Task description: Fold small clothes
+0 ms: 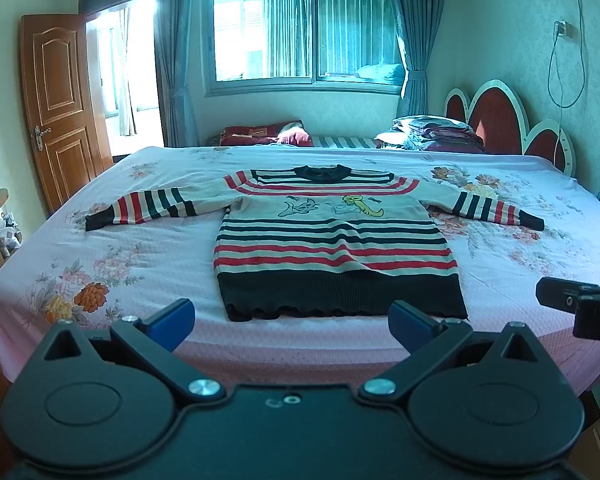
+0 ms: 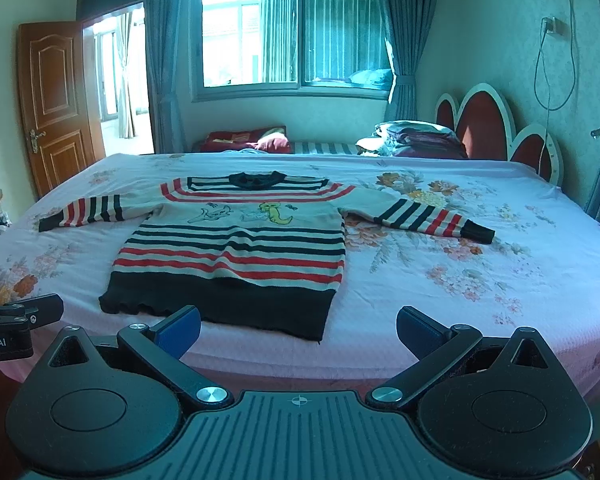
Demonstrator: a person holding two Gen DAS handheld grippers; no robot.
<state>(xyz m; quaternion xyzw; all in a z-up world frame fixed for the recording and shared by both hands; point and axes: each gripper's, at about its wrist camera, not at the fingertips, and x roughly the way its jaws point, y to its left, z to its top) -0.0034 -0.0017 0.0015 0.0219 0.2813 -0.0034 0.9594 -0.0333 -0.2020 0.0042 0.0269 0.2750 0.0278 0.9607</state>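
Bedroom with pale patterned walls, bed (image 1: 148, 248) under a pink floral sheet, red scalloped headboard (image 1: 496, 116), bright sliding window (image 1: 304, 32) framed by teal curtains (image 1: 414, 40), open wooden door (image 1: 56, 108), folded bedding (image 1: 432, 132).

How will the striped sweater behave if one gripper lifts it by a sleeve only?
The striped sweater looks like soft knit lying flat on the bed, so it would probably droop and bunch. Its spread sleeves would likely trail. The ribbed weave seems grippy, not slippery, for the left gripper.

The striped sweater (image 2: 236, 240) is lying flat on the floral bed (image 2: 480, 280) (sleeves spread wide). The right gripper (image 2: 298, 332) is hovering near its hem, jaws apart.
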